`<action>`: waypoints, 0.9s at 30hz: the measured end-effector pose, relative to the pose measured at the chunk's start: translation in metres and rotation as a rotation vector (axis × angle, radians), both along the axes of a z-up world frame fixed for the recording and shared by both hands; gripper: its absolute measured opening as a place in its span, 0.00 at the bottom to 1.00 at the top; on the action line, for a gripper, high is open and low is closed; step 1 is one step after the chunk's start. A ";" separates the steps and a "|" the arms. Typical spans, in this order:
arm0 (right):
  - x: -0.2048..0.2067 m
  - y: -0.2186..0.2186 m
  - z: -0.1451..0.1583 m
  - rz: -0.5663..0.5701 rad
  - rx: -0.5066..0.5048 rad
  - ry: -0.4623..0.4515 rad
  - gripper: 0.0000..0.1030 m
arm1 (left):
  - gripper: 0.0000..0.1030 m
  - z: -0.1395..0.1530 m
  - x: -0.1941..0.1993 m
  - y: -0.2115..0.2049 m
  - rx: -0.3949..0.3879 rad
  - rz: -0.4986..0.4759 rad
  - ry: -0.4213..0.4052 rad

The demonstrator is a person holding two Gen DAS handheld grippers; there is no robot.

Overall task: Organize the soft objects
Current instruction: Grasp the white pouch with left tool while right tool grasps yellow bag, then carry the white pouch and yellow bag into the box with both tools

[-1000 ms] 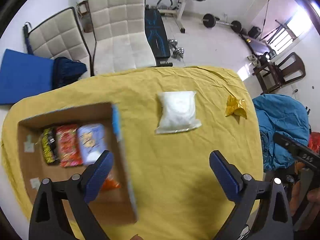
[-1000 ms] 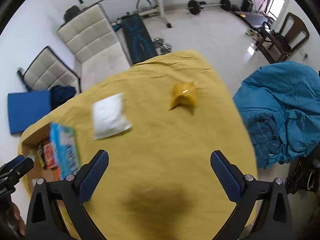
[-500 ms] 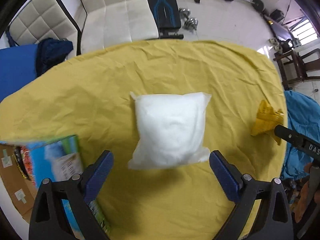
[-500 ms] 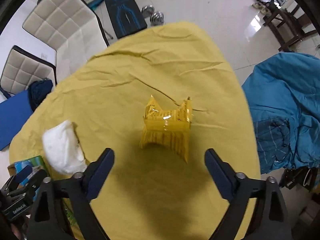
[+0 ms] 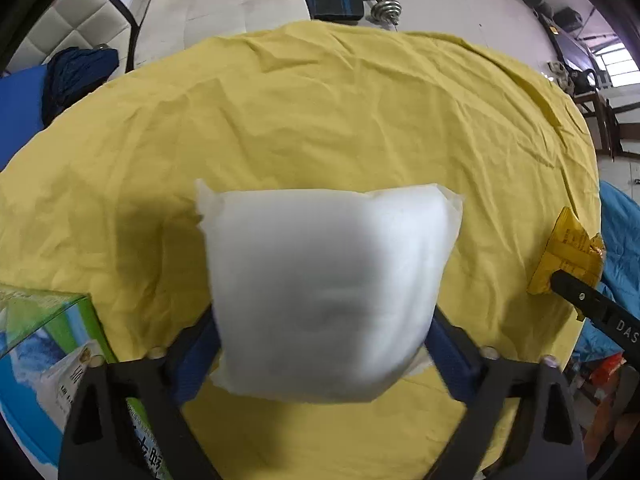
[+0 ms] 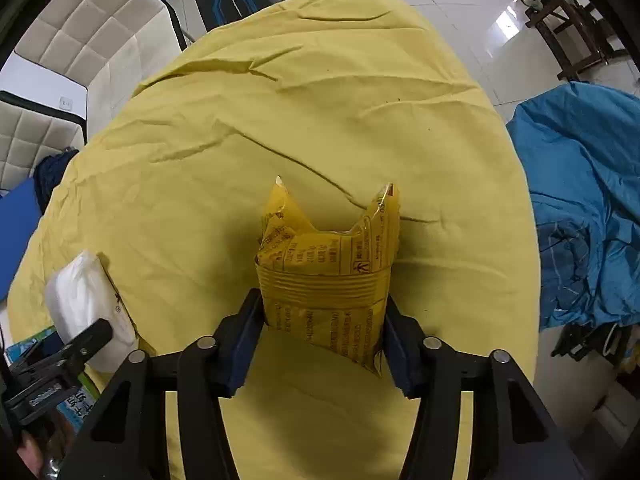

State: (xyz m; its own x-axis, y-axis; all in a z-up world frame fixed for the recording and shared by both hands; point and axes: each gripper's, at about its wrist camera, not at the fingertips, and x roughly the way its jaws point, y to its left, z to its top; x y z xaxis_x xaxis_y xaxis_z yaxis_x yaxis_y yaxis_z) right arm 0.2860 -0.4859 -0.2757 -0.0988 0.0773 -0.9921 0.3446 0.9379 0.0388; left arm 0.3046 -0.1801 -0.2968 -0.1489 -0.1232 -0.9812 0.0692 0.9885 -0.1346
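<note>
A white soft bag (image 5: 324, 292) lies on the yellow tablecloth (image 5: 320, 120); it fills the gap between my left gripper's (image 5: 324, 354) blue fingers, which touch its sides. It also shows at the left in the right wrist view (image 6: 86, 304). A yellow snack pouch (image 6: 328, 276) sits between my right gripper's (image 6: 324, 328) blue fingers, which press on both its sides. The pouch also shows at the right edge in the left wrist view (image 5: 568, 256), with a finger of the right gripper over it.
A green and blue box flap (image 5: 52, 356) stands at the lower left. Padded white chairs (image 6: 92, 24) and weights stand beyond the table. A blue cloth heap (image 6: 584, 200) lies off the table's right edge.
Both grippers moved forward and down onto their objects. The left fingers closed in around the white bag; the right fingers closed on the yellow pouch.
</note>
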 end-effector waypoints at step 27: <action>-0.050 0.028 0.057 0.062 0.113 -0.130 0.40 | 0.67 0.102 -0.062 0.006 -0.050 -0.020 -0.243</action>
State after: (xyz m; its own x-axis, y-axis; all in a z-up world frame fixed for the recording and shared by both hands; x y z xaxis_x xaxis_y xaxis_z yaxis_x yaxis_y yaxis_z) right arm 0.2355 -0.4580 -0.2187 0.0216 0.1865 -0.9822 0.2711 0.9446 0.1853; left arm 0.2423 -0.1738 -0.1951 0.0879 -0.1718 -0.9812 0.1248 0.9792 -0.1602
